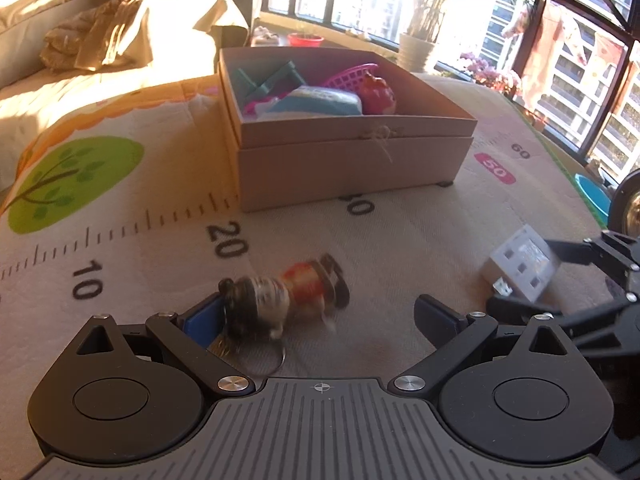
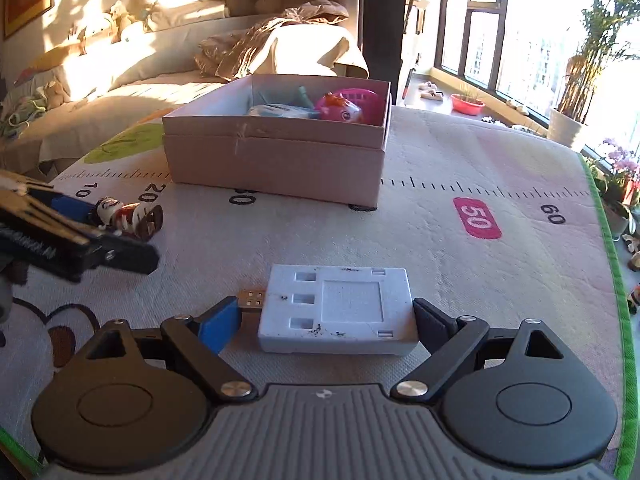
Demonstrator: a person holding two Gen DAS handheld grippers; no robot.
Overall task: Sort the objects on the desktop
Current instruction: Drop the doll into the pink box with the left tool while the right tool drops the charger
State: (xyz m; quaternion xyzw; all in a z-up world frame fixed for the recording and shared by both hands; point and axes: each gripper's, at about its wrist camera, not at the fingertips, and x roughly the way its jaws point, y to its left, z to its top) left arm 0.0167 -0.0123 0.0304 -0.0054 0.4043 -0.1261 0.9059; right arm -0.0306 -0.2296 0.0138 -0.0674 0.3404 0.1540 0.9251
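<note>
A small doll keychain [image 1: 288, 294] with a metal ring lies on the mat between the fingers of my left gripper [image 1: 320, 316], close to the left finger; the jaws are wide open. It also shows in the right wrist view [image 2: 130, 218]. A white plastic USB adapter [image 2: 340, 308] lies flat between the fingers of my right gripper [image 2: 326, 322], which is open around it; the right pad is near its edge. It also shows in the left wrist view [image 1: 520, 262]. A tan cardboard box [image 1: 352, 160] holds several toys.
The box [image 2: 276, 160] stands mid-mat, beyond both grippers. The play mat [image 2: 480, 264] has ruler marks and a green edge at the right. A bed with bedding lies behind; windows and potted plants are at the far right.
</note>
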